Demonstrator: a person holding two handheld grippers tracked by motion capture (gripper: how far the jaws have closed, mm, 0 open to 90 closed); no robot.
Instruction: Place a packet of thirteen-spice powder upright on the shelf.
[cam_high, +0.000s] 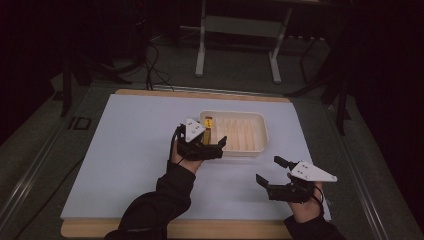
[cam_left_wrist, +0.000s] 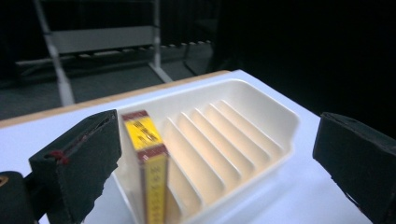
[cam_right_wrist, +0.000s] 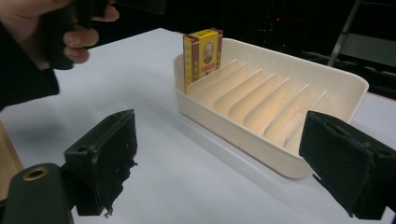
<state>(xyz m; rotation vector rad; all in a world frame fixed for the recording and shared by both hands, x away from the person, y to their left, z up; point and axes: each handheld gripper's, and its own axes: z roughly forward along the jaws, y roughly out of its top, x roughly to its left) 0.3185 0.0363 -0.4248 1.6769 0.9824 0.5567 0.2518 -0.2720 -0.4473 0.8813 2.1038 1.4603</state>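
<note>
Left claw (cam_high: 216, 143) wide, holding nothing; yellow box (cam_high: 208, 128) stands upright in the slotted tray's (cam_high: 260, 131) leftmost slot, just beyond. Right claw (cam_high: 269, 171) wide too, farther away.

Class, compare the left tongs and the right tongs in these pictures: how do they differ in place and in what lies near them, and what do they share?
The left tongs hover at the cream slotted tray, beside the upright yellow box; the right tongs sit nearer the table's front edge, apart from the tray. The left tongs have the box's end close between their jaws, untouched; the right tongs have only bare white tabletop between theirs. Shared: both stand open and hold nothing.
</note>
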